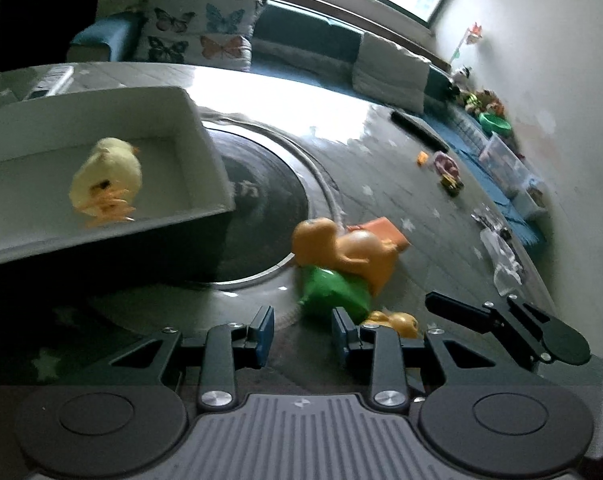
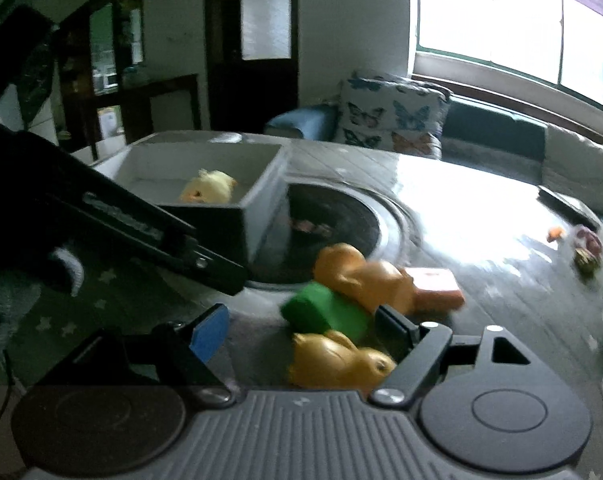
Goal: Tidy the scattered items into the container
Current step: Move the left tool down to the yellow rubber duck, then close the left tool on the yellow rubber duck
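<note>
The left gripper [image 1: 302,334] has its blue-padded jaws spread with nothing between them. The right gripper [image 2: 301,326] is also spread, and the small orange duck [image 2: 339,360] lies between its jaws, though no pad presses on it. Just ahead of both grippers, the green block [image 2: 325,312] rests on the surface [image 1: 381,148], touching the big orange duck [image 1: 341,246], which leans over it. Behind that duck lies the orange block [image 2: 435,288], close against it. Ahead and to the left of both grippers stands the white container [image 1: 205,136], with a yellow chick [image 1: 105,176] inside it. Farther off to the right, small toys [image 1: 447,168] lie scattered near the surface's edge, well apart from the grippers.
</note>
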`<state>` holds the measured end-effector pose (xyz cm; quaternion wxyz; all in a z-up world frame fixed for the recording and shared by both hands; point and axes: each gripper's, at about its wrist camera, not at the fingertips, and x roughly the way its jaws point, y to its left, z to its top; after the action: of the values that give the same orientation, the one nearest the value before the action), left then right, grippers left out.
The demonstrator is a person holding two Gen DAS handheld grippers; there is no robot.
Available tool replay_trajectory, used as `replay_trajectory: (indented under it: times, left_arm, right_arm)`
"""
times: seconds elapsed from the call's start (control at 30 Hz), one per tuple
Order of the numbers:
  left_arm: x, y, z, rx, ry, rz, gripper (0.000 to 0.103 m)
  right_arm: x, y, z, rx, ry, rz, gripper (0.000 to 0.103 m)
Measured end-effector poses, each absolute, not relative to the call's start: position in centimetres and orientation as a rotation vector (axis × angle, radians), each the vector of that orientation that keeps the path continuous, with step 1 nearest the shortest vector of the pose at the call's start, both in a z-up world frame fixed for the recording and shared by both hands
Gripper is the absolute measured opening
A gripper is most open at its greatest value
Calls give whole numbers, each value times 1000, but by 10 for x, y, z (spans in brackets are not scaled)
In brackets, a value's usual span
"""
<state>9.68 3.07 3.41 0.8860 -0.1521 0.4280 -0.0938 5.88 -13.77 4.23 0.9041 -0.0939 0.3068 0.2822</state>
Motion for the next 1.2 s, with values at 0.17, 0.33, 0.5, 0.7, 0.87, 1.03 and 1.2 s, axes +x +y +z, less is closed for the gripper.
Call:
replay_trajectory:
  times: [0.17,0.33,0.5,0.7,0.87,1.03,1.2]
  left_arm:
    - [99,19,29,-322,908,-237,34]
    - [99,10,25,-324,922,-277,35]
    - [103,2,19,-310,943,-286,35]
    - [107,-5,12,-306,968,-304,35]
    - [110,-8,6,-308,981,-316,35]
    - [112,-9,4,-315,984,-326,35]
    - [113,-10,4,-320,987,-328,35]
  right_arm:
    - [64,-153,29,-183,680,540,87]
    - [70,-154,14,-191,725,542,87]
    - [71,-153,7,-189,743,545,83]
    - [71,-155,7,-185,752,549,74]
    - [71,-155,8,-185,752,553,73]
    - [70,-155,8,-188,751,554,73]
    - [69,-154,8,-202,743,558,73]
